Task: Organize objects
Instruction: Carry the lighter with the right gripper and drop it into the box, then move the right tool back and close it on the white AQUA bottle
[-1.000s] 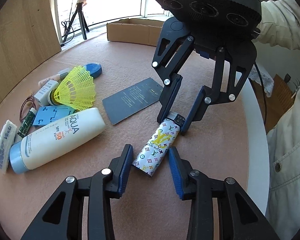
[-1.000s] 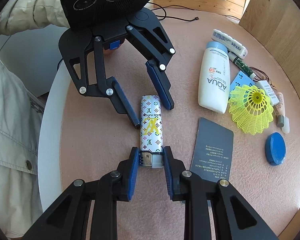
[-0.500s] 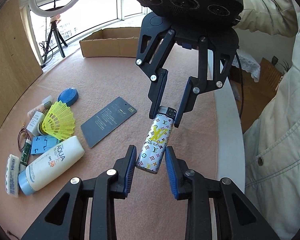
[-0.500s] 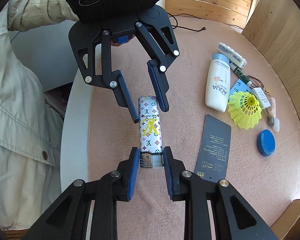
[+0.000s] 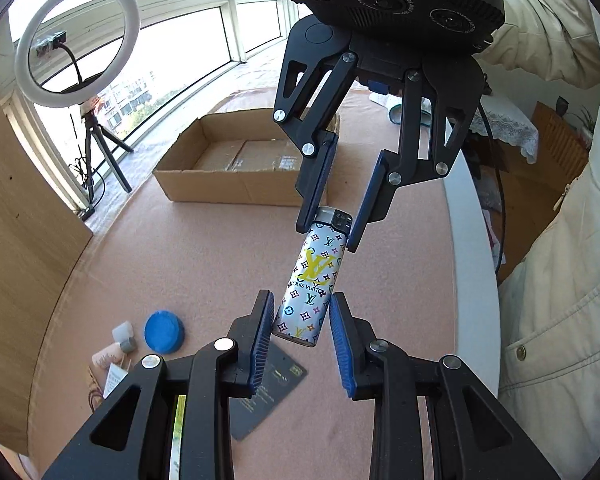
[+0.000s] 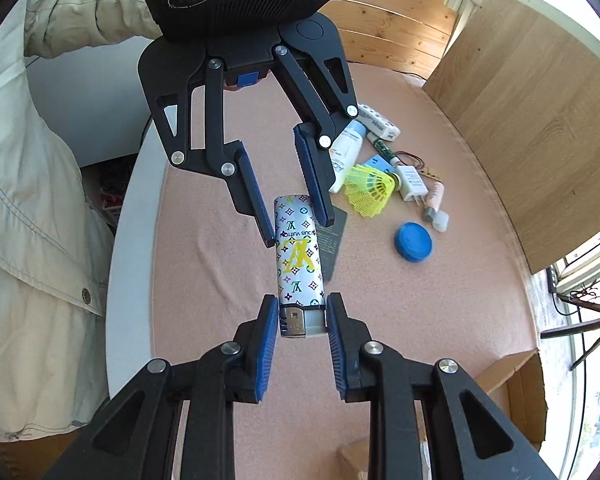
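A white lighter [image 5: 312,276] with a coloured monogram print hangs in the air above the pink table. My right gripper [image 6: 302,322] is shut on its metal head end; it also shows in the left wrist view [image 5: 330,224]. My left gripper [image 5: 300,324] straddles the lighter's base end with its pads a little apart from it; it also shows in the right wrist view [image 6: 294,216]. An open cardboard box [image 5: 236,160] stands on the table beyond the lighter.
On the table lie a blue round lid [image 6: 414,241], a yellow shuttlecock [image 6: 370,189], a sunscreen bottle [image 6: 346,156], a dark card [image 5: 264,400], a white charger [image 6: 412,188] and small tubes. Wooden panels [image 6: 532,120] border the table. The person's jacket [image 5: 560,280] is close by.
Both grippers have risen from the table with the lighter between them and tilted toward the cardboard box. The right gripper kept its hold on the head end.
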{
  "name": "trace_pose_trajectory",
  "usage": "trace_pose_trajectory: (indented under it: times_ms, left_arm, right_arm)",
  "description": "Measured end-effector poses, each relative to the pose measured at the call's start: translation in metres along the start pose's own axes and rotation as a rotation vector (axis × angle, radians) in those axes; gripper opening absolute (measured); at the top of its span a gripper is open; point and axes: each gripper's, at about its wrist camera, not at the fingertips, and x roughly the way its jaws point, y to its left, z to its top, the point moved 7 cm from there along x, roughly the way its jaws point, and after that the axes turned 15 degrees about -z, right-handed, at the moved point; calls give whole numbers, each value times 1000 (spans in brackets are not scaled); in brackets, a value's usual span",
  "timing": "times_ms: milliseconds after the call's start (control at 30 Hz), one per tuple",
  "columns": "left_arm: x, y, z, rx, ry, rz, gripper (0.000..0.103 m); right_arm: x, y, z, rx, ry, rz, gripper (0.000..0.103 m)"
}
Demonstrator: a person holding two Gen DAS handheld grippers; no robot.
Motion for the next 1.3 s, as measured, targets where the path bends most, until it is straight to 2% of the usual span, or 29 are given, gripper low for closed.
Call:
trace_pose_trajectory:
  times_ms: [300,500,600,667,700,733,900,967,1033,1233,1300]
  left_arm:
    - [81,40,131,60,20,-23,31]
    - [130,60,184,74,31,-68,31]
    - [150,68,200,47,39,-45,35]
    - [159,73,198,-2,70,-26,52]
    - [161,74,193,-17,87,3,65]
    - [161,75,188,-31,100,30,75]
    - [143,57,158,-116,79,105,84]
    - [131,55,139,-179,53,148,85]
    - [120,59,123,-258,18,185,85]
    - [68,46,58,-465,-68,314,90]
    - [52,44,40,-517,-86,359,90]
  right_arm:
    - [-34,-77,-106,63,52,-77,22]
    - [-31,-107,-159,125,70,-85,22]
    - [-25,-116,-177,153,63,-102,22]
    - [-18,-119,-186,173,78,-110,22]
    - [-16,-122,-189,189,79,-113,22]
    - [-16,-125,-191,207,77,-117,23]
    - [-15,-135,-193,278,89,-193,25]
    - [-16,-141,-193,334,97,-251,38]
    - [-16,-149,-191,413,105,-311,59]
    - [-13,-164,-175,659,166,-427,67]
    - [-9,-163,-164,729,197,-438,69]
